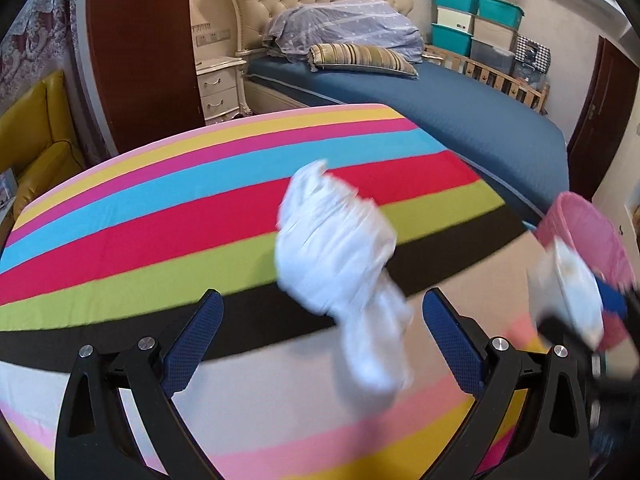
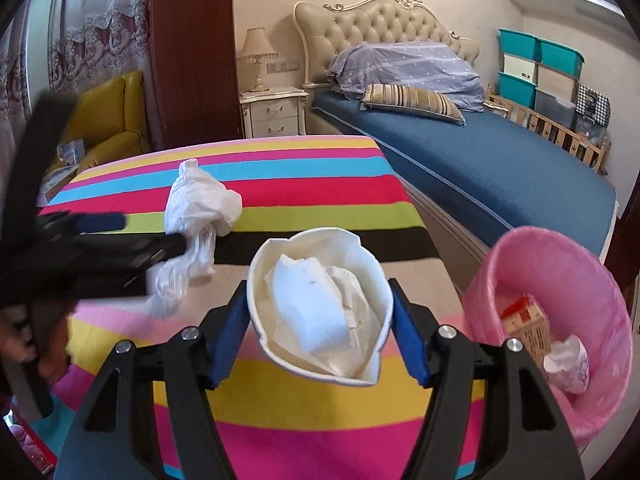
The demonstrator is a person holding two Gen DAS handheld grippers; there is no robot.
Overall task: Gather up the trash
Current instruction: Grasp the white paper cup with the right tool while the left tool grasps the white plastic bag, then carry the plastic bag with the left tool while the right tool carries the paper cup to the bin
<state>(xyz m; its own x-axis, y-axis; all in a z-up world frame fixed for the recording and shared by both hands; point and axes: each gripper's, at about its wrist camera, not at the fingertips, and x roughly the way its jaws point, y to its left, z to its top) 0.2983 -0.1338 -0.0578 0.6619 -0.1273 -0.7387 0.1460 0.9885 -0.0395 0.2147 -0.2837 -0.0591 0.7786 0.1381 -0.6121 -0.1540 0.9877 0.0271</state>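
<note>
**A:** Where's the rubbish right now?

**B:** 2 pieces in play. My right tongs [image 2: 318, 316] are clamped on a squashed paper bowl [image 2: 320, 304] stuffed with tissue, held up above the near half of the striped table [image 2: 280, 412]. You can see the rim pinched into a boat shape between the blue pads, so it's thin and it gives easily.

**A:** And the left?

**B:** My left tongs [image 1: 322, 344] stand wide apart. A crumpled white plastic bag [image 1: 340, 256] sits between and ahead of them, its tail trailing toward me near the middle of the table, over the black stripe. From the right camera 1 finger looks to be right against that tail, but nothing is pinching it.

**A:** How will that bag behave?

**B:** Light, floppy, a bit slick, I'd say. It has no stiffness, so I'd close on the bunched neck where the tail meets the puffed body; pinch a loose fold and it may just slide out.

**A:** And the bowl?

**B:** Nearly weightless, but the tissue inside is loose. I'd keep it level until it's over the pink bin [image 2: 560, 280], which stands off the table's right edge with a carton and a cup already in it. Squeeze harder and the bowl simply folds.
</note>
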